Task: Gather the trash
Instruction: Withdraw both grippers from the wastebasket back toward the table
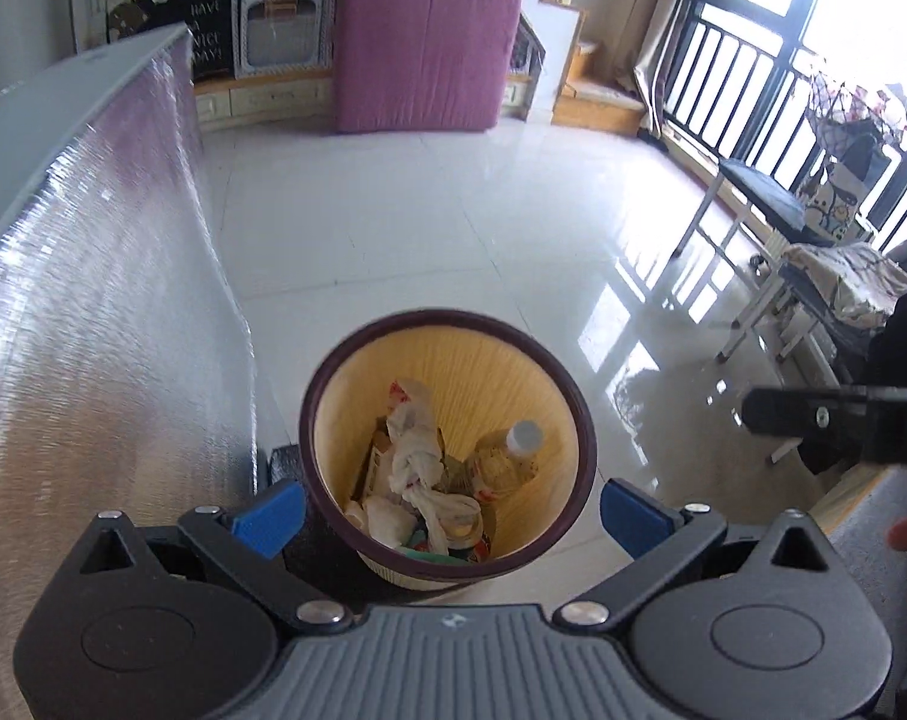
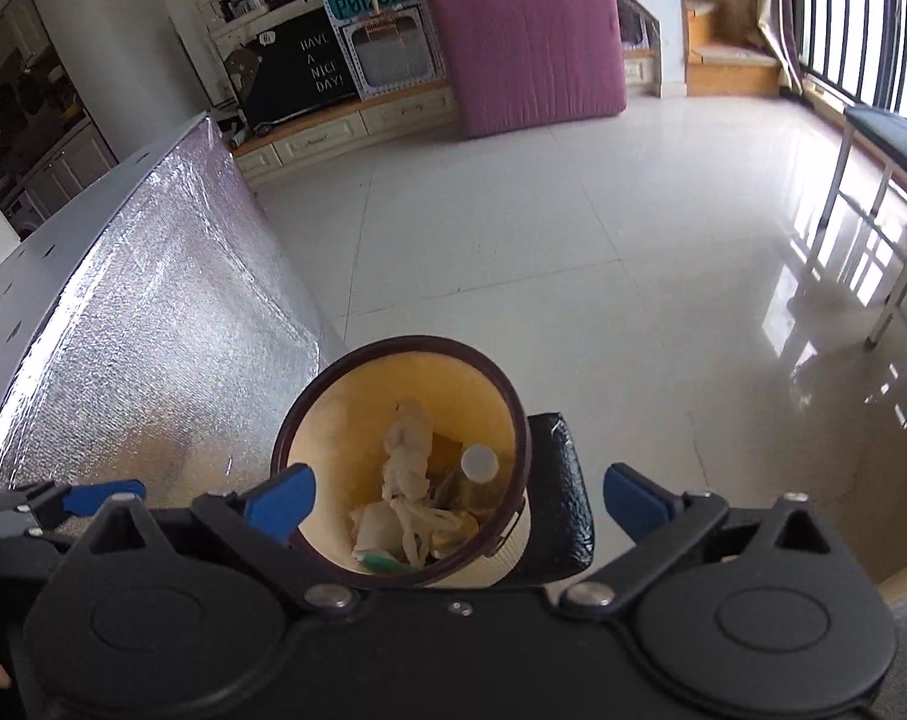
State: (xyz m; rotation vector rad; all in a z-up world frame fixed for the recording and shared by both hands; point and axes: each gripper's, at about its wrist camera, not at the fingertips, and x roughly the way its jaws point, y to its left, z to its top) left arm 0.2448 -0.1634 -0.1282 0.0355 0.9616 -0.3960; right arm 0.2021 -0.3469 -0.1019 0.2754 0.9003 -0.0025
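Both views looked down into the trash bin [image 1: 447, 444], a yellow-walled basket with a dark rim, at lower centre of each frame. It stood on the white tile floor [image 1: 453, 228], just beside a foil-covered panel [image 1: 105, 276] along the left of frame.

Inside the bin: crumpled white tissue [image 1: 414, 462], a plastic bottle [image 1: 507, 450] with a white cap lying toward the right wall, and some wrappers near the bottom, too jumbled to name.

Left hand-held gripper [image 1: 450, 516]: blue fingertips spread wide on either side of the bin's rim, nothing between them. Right hand-held gripper [image 2: 456, 501]: likewise spread wide and empty, its fingertips framing the bin's mouth. In the left view the right tool showed as a black bar at the right edge.

A black glossy object [image 2: 558, 498] sat against the bin's right side in the right view; could not tell what it was.

Judged step: a drop into the bin looked finished, or the bin was being checked, since both tools were empty above it. No loose trash was visible on the floor in either view. Next move likely called for turning away to find another piece, then closing on it.

Far end of room: a pink mattress [image 1: 426, 48] leaning upright.
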